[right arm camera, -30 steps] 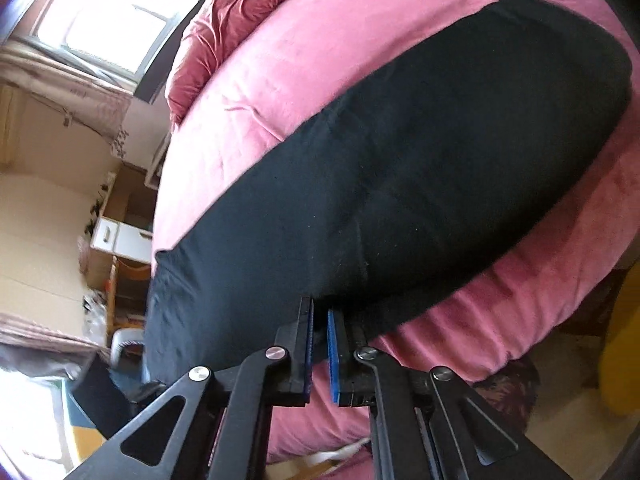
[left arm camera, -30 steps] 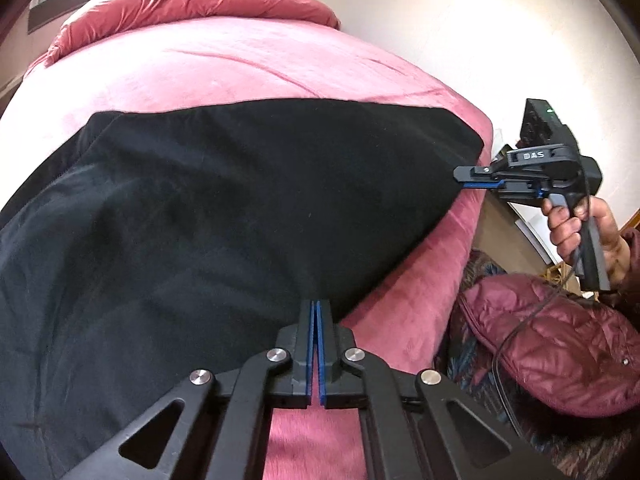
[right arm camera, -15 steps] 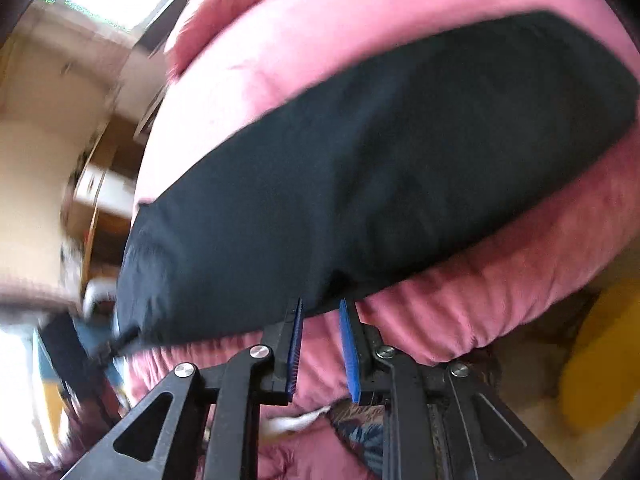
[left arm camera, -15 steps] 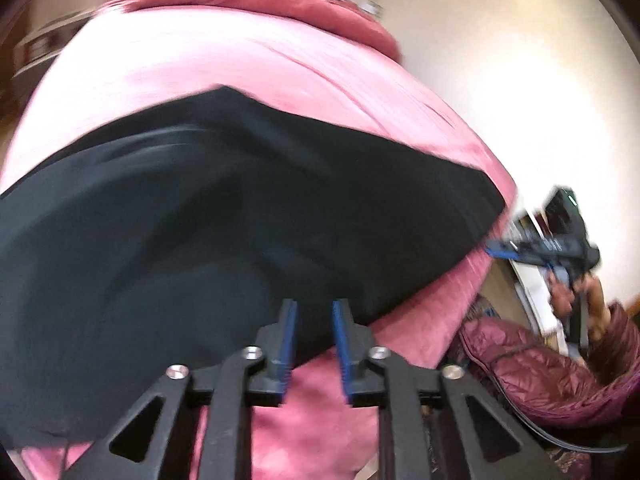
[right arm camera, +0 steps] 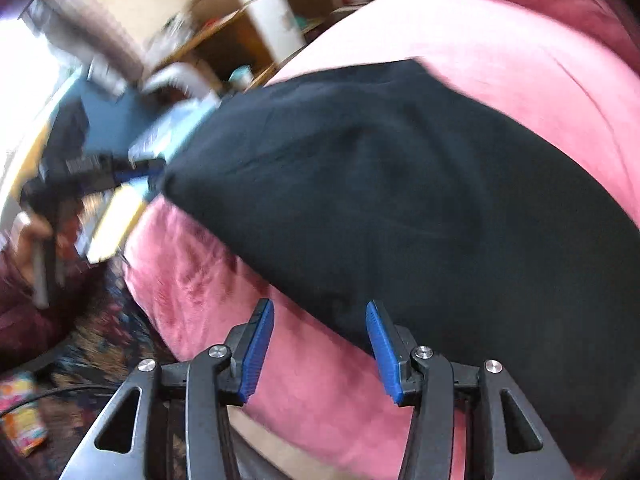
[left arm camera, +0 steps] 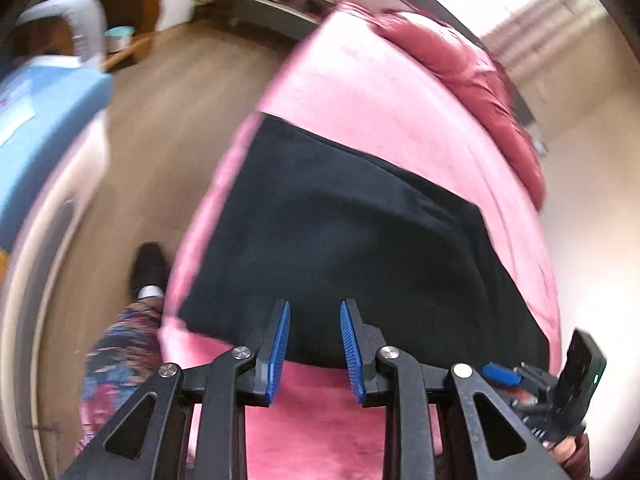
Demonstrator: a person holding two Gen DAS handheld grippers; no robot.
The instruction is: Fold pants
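Over bed point(left arm camera: 400, 120) edge, black pants point(left arm camera: 340, 240) lie flat; left gripper point(left arm camera: 314, 344) & right gripper point(right arm camera: 316, 348) both opening, nothing between jaws, prob. freeing cloth for next fold.

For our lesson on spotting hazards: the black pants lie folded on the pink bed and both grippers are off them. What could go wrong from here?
1. The pants reach the bed's near edge, so a nudge could slide them off.
2. The left gripper and right gripper, jaws opening and empty, hang close over the fabric and could snag it.
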